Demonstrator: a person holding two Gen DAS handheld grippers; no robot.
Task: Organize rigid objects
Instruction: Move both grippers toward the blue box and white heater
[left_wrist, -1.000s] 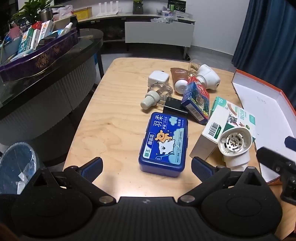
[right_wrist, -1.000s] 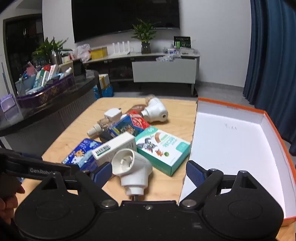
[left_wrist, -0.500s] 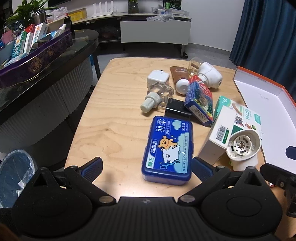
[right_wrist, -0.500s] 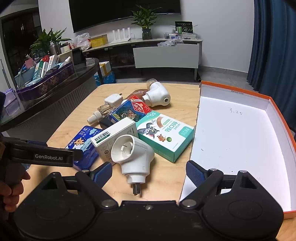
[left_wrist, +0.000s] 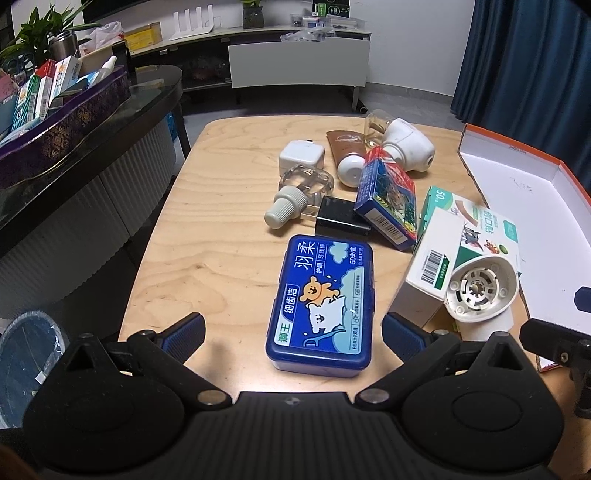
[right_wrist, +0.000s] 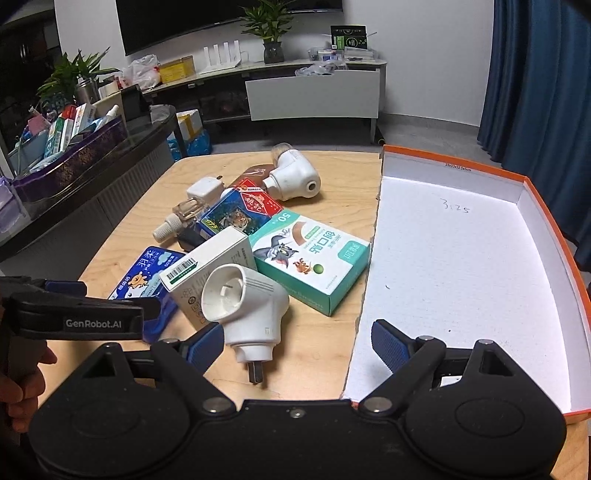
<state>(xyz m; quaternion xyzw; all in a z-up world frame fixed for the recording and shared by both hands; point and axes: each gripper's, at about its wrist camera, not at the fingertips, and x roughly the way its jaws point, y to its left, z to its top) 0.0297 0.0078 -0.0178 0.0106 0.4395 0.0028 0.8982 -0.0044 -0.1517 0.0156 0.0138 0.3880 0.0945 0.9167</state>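
Wooden table (left_wrist: 221, 236) carries a heap of small things near its right edge, beside an orange-rimmed white box (right_wrist: 461, 266) that lies open there. The left claw (left_wrist: 291, 330) hangs released over the near edge, its fingers either side of a blue case (left_wrist: 321, 306), not touching it. The right claw (right_wrist: 298, 341) is released too, with a white plug (right_wrist: 245, 306) just inside its left finger. A white carton (right_wrist: 210, 264) and a green carton (right_wrist: 314, 258) touch the plug's far side.
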